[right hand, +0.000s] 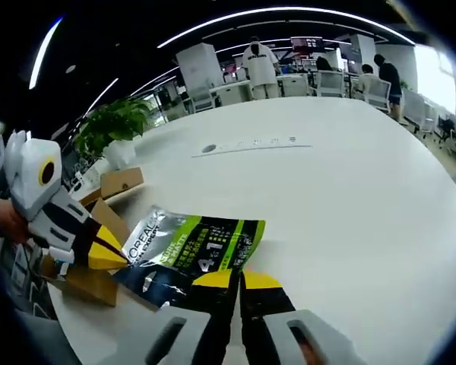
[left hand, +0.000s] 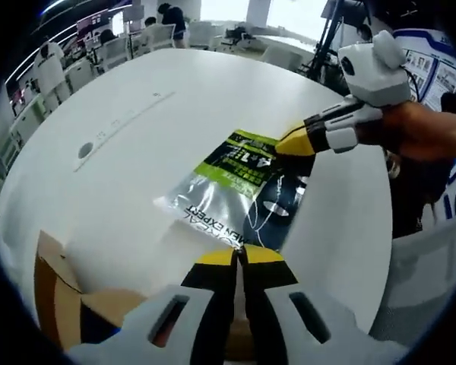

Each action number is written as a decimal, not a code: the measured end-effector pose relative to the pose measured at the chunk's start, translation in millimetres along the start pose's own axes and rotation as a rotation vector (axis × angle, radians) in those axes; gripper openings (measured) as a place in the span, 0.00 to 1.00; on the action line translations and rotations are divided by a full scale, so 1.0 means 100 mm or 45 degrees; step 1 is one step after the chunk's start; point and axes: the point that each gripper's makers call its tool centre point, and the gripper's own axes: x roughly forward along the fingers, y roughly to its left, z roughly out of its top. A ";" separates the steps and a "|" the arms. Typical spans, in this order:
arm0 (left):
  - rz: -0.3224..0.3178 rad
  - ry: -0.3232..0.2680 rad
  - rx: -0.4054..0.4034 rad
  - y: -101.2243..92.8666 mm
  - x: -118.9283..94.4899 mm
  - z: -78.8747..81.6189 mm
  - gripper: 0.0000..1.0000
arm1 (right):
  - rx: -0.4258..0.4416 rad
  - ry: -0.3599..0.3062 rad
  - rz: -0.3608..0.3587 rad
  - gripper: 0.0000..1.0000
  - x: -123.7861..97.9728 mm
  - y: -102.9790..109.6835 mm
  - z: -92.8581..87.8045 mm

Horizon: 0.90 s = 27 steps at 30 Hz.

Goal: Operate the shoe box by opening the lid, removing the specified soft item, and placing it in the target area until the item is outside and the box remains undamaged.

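1. The soft item is a flat foil pouch point(left hand: 239, 186), green and silver with dark print. It is already outside the shoe box point(left hand: 61, 293), lying on the white table point(left hand: 121, 152); the box sits at seven o'clock in the left gripper view.
2. Your left gripper point(left hand: 240, 255) has its jaws together on the pouch's near edge, at six o'clock.
3. Your right gripper point(right hand: 237, 280) looks pinched on the opposite edge, jaws together.
4. Expect the pouch to be light, limp and slick; foil will slide between the pads and crease easily.
5. Hold on the sealed borders, not the middle, and keep both ends level so it does not sag.
6. Keep the box's cardboard flap point(right hand: 110, 220) untouched when you set the pouch down.
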 end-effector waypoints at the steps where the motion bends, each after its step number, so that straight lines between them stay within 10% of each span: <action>1: -0.002 0.005 0.007 0.00 0.01 -0.01 0.02 | 0.000 -0.001 0.001 0.00 0.00 0.00 0.00; 27: 0.001 0.087 0.156 0.01 0.14 -0.09 0.00 | 0.008 0.030 -0.014 0.00 0.14 -0.16 -0.08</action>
